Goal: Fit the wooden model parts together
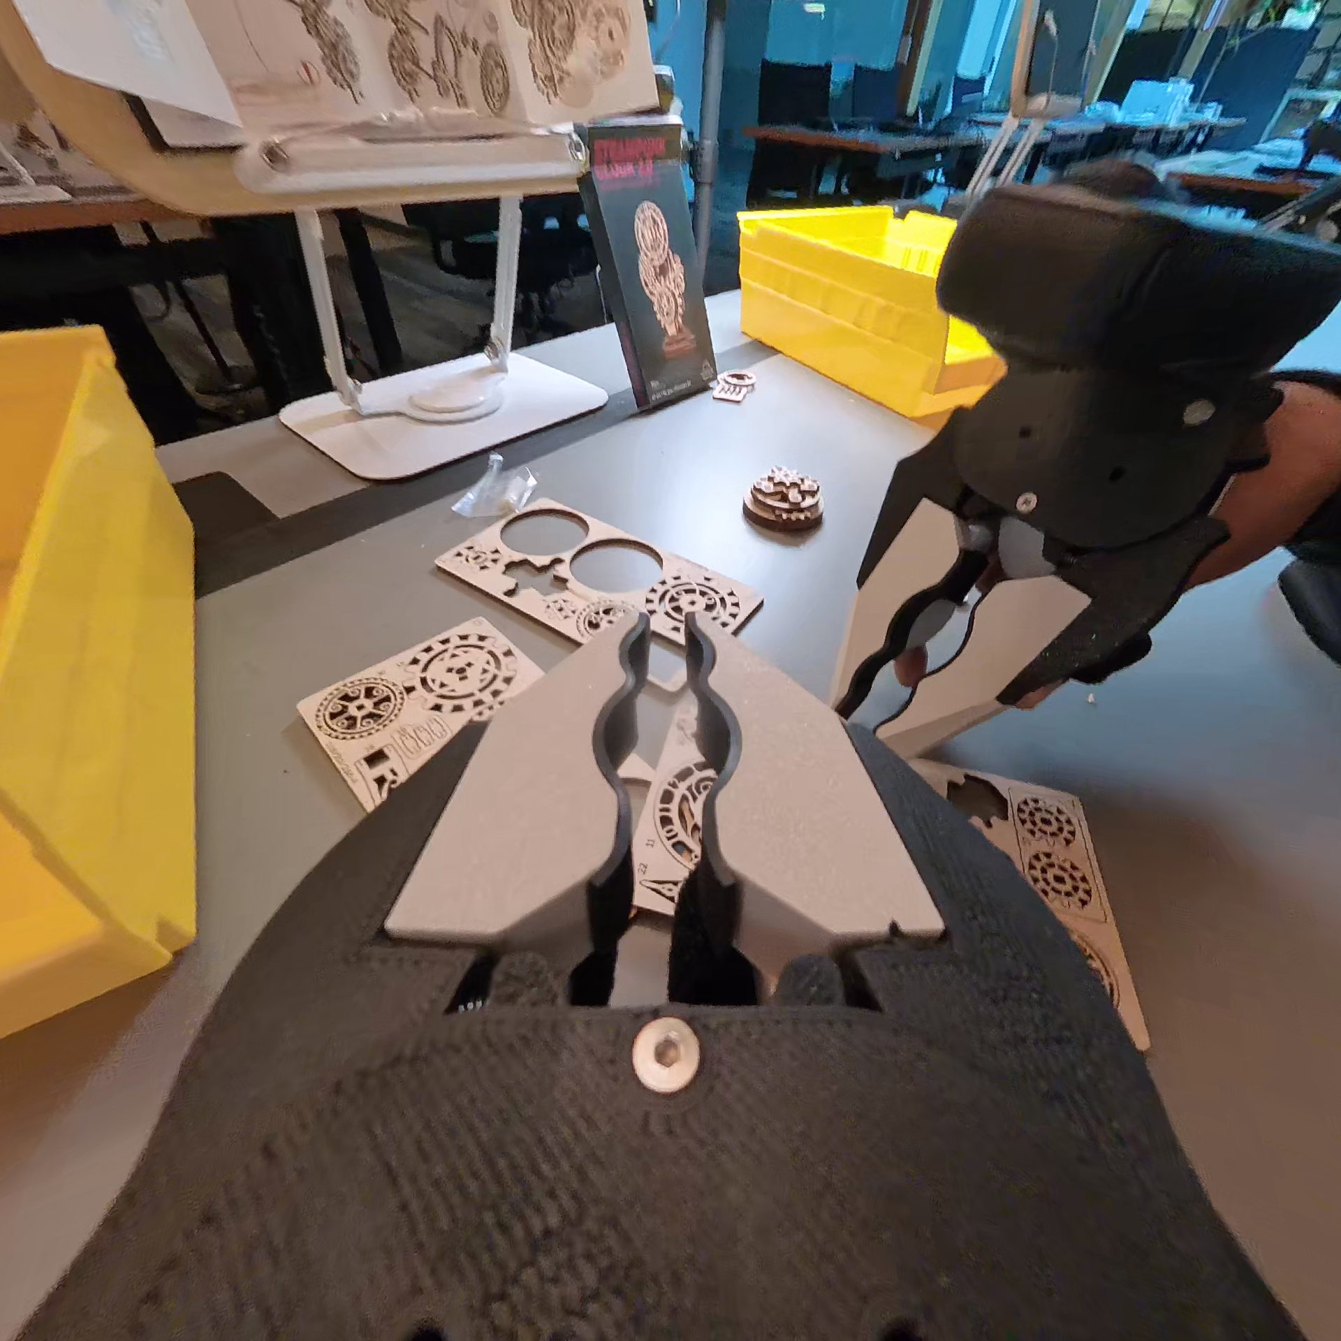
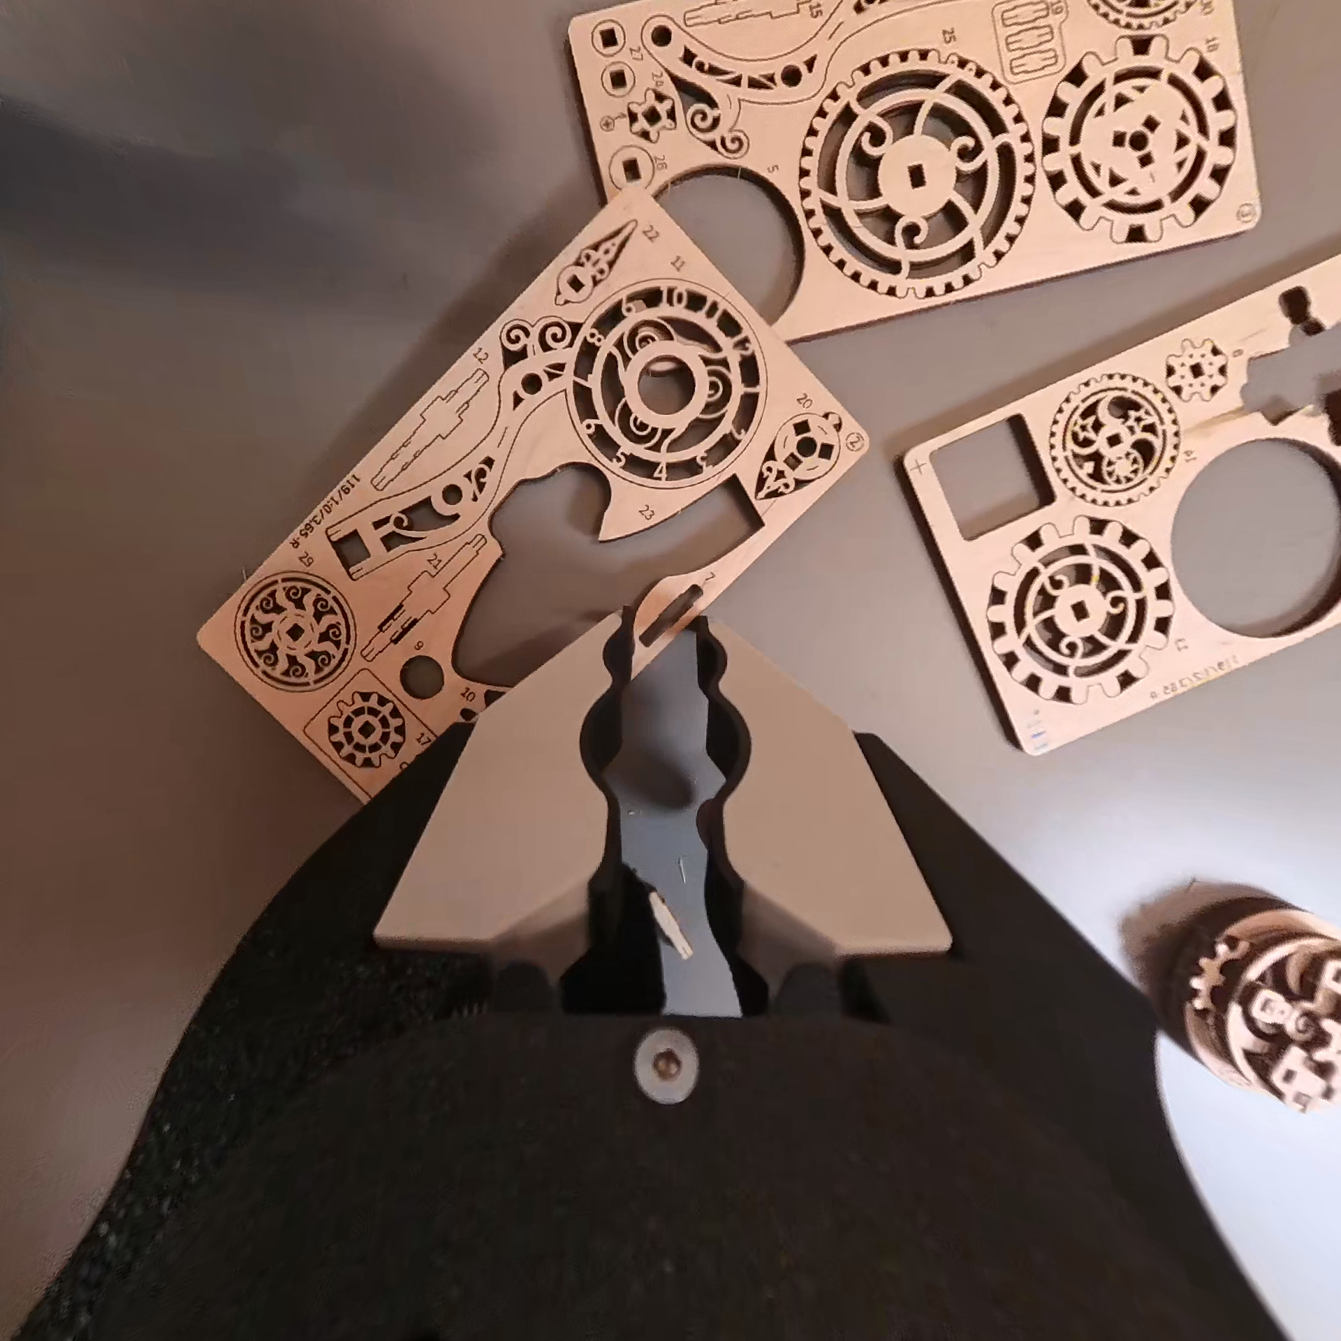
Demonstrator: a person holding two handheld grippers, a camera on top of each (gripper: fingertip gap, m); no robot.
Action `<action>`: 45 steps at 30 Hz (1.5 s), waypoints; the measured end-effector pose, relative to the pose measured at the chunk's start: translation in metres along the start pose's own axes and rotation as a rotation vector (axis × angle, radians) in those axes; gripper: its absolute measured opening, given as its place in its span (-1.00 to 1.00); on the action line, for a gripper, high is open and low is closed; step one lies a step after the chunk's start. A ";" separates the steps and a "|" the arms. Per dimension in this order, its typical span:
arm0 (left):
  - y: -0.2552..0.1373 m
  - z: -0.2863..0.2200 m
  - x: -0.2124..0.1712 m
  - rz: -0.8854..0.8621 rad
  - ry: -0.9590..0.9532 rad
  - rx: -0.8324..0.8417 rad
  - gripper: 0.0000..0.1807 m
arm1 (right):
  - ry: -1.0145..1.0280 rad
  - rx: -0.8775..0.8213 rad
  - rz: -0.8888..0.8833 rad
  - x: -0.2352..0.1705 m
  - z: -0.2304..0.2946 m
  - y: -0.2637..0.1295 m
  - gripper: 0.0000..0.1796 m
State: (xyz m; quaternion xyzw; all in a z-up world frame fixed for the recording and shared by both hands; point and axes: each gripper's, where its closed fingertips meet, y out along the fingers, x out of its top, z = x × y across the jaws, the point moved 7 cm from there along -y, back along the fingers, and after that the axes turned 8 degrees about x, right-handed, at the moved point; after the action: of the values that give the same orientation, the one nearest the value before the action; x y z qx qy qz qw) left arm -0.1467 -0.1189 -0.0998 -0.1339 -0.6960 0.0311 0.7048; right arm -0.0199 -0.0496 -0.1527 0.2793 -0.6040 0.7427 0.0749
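Stock as I read it: one gear stack [image 2: 1248, 1016] assembled, three sheets mostly unpunched; right gripper [image 2: 664, 631] nips dial sheet [image 2: 508, 464], left gripper [image 1: 664, 631] slightly open, empty.

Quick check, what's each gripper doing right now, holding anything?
Left gripper: jaws slightly apart, nothing between them, hovering over the wooden sheets.
Right gripper: jaws slightly apart, tips at the edge of the clock-face sheet; a grip on it cannot be told.
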 end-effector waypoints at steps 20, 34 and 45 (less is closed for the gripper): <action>0.023 -0.033 -0.005 0.153 -0.295 -0.433 -0.48 | -0.196 -0.156 -0.439 -0.049 0.016 -0.104 -0.88; 0.033 -0.104 0.042 0.058 -0.523 -0.783 -0.96 | -0.424 -0.341 -0.590 -0.067 0.022 -0.176 -0.89; 0.044 -0.076 0.022 -0.078 -0.707 -0.683 -0.99 | -0.077 -0.313 -0.816 -0.083 0.004 -0.189 -0.64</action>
State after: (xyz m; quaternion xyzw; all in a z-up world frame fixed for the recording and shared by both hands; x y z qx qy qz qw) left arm -0.0650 -0.0822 -0.0879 -0.3126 -0.8674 -0.1817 0.3420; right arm 0.1358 0.0142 -0.0327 0.5079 -0.5519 0.5407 0.3809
